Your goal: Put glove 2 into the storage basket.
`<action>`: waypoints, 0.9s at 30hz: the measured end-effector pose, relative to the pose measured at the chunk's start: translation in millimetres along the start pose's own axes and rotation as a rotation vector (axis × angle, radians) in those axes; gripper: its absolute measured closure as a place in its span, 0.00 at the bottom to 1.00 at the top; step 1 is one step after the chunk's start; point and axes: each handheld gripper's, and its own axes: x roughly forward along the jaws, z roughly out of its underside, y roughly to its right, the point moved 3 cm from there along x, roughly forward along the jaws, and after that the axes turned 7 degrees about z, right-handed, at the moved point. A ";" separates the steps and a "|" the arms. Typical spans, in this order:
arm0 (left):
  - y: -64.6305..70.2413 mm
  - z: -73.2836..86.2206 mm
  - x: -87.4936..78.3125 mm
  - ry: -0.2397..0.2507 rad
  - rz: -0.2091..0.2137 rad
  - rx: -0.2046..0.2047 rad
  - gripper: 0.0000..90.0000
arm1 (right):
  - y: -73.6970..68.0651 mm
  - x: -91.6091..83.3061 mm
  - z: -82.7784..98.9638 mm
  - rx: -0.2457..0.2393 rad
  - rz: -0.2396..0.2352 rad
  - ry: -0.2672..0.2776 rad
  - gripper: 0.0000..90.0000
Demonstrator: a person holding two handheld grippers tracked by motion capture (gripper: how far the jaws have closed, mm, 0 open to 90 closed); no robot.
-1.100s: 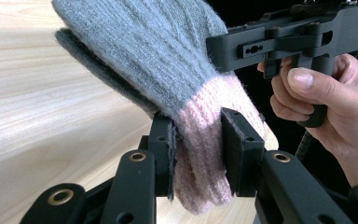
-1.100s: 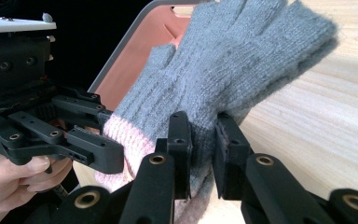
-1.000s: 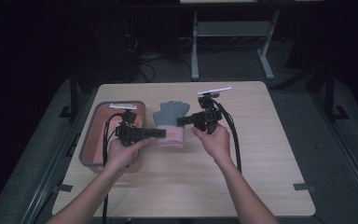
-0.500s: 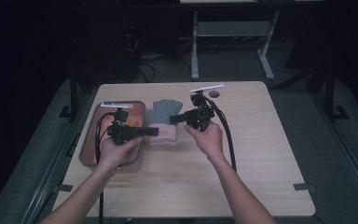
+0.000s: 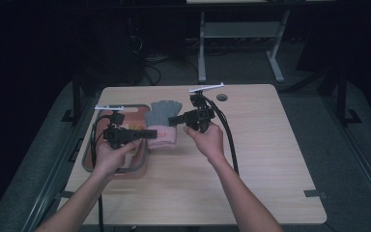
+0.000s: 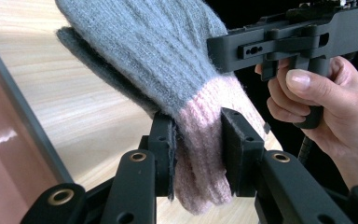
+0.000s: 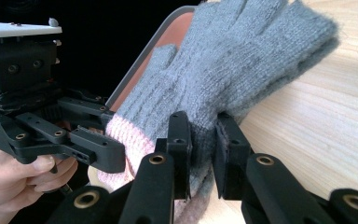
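Nearest, two bare forearms come in over the pale wood-grain worktop. Left gripper has its fingers clenched on the pink ribbed cuff of the glove; right gripper has its fingers clenched on the grey knit just past the cuff. The glove hangs between them, cuff end up off the wood, just right of the tray, its grey finger end pointing away near the worktop.

Risks, as I judge them: both grips bite a narrow fold of soft wool, so a hard pull apart could slip the knit out of one side or stretch the cuff. Fuzzy yarn may snag on the pad edges. If one hand swings low, the loose end could drag or catch the tray rim.

Glove: fuzzy, limp, grey body, pink ribbed cuff. Tray: smooth reddish base, grey rounded rim, shallow. Farther off, a small dark round spot in the worktop.
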 end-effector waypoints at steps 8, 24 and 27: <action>-3.9 0.1 -10.6 0.004 -0.007 -0.002 0.75 | -6.5 7.8 -2.6 -0.004 -0.016 -0.002 0.87; -9.7 -0.1 -30.6 0.029 -0.016 -0.006 0.75 | -19.7 22.6 -12.3 -0.019 -0.039 -0.019 0.87; -11.0 -0.1 -34.4 0.031 -0.021 -0.008 0.76 | -21.6 26.5 -13.6 -0.017 -0.045 -0.022 0.87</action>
